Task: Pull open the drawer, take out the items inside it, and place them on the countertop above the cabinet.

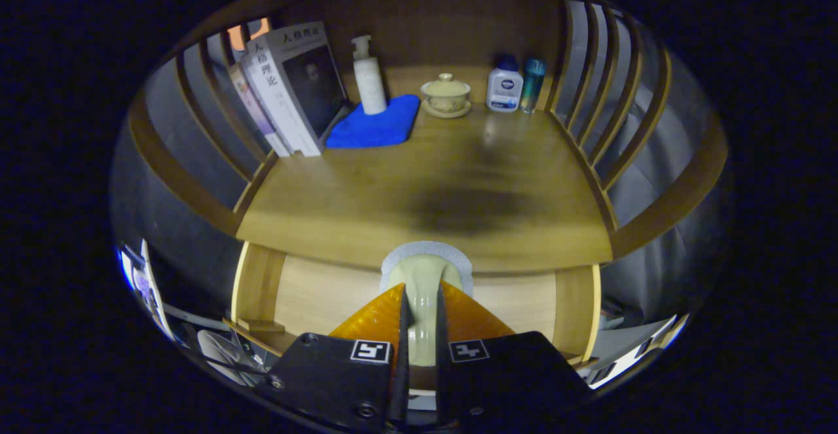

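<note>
Gripping a pale item (422,290) between its closed-in fingers, the hand-held gripper (421,319) hangs at the tabletop's (406,192) front edge; next, I judge, carry it over the bare wood and release

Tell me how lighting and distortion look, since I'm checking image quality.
Gripper view: dim light; a dark shadow on the countertop; faint glare near the bottles; fisheye bends the side slats; the hand-held gripper, shut on the drawer handle, looms large.
</note>
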`<state>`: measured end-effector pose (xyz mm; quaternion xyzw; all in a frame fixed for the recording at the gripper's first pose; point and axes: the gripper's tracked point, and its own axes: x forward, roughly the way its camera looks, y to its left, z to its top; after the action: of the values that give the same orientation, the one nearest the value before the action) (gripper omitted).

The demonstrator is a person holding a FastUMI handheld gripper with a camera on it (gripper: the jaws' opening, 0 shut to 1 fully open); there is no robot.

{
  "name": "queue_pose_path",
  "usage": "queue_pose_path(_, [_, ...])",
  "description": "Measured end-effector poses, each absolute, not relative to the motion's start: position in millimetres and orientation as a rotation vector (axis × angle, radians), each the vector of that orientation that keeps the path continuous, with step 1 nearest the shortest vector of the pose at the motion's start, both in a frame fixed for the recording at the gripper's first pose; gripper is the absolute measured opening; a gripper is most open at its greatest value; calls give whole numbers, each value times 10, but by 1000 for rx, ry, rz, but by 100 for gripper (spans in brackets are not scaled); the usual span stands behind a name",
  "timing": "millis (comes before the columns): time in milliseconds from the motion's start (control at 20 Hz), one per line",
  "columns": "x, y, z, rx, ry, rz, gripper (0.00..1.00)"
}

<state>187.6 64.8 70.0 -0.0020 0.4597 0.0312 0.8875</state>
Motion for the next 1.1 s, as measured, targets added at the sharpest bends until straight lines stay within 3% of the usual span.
queue_pose_path(400, [2762,805,831,13,971,36,19])
queue_pose_path(850, [3041,806,534,30,1008,6,20])
queue_pose_path(1100, [3018,849,559,25,978,27,39])
